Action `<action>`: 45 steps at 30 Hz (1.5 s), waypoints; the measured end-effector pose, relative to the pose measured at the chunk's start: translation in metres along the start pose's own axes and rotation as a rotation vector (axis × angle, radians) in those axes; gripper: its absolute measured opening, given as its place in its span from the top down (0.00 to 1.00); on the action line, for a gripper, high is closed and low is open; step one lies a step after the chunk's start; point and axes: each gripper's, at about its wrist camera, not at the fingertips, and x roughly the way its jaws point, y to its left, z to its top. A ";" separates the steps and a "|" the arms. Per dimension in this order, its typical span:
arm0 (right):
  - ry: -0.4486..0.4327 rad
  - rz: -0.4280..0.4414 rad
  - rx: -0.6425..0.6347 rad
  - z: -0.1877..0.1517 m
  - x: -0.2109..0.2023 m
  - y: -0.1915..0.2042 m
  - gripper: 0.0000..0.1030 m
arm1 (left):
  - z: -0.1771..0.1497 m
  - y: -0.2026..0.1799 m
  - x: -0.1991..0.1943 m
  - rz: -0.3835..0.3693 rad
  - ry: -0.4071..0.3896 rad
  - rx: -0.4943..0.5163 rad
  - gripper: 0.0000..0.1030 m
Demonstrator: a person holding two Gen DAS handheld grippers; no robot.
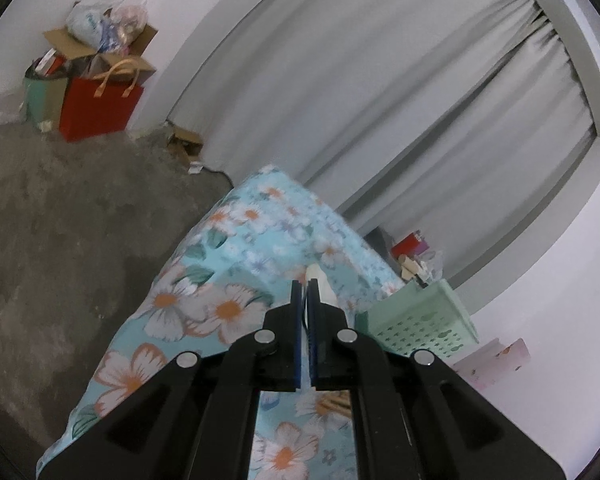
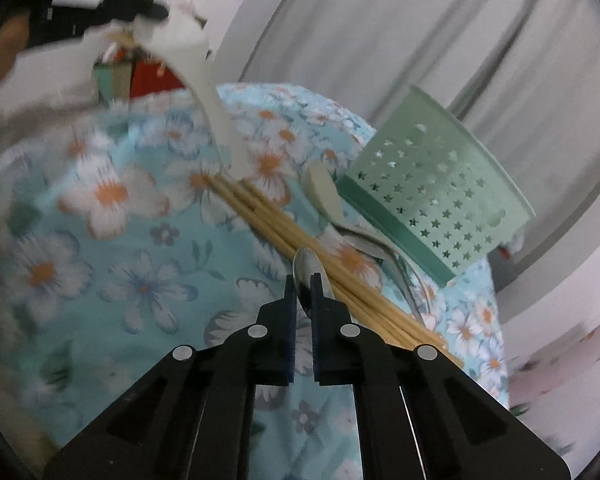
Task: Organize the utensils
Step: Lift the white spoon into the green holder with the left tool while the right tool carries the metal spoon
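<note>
Right wrist view shows the right tool [image 2: 303, 280] pinching a steel spoon [image 2: 309, 276] just above the bamboo chopsticks [image 2: 300, 240], green basket [image 2: 432, 188] ahead-right (apparently the destination), while the left tool [image 1: 305, 286], pressed together, holds a white ladle [image 2: 204, 80] aloft.

Grey curtains [image 1: 400, 92], red bag [image 1: 100, 110] — floral cloth [image 2: 112, 260]

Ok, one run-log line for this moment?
left gripper: shut on white spoon | right gripper: shut on metal spoon | green basket: on table
</note>
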 end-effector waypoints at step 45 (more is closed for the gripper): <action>-0.371 0.514 0.676 -0.019 -0.085 -0.196 1.00 | -0.009 -0.224 0.147 0.041 -0.101 0.791 0.84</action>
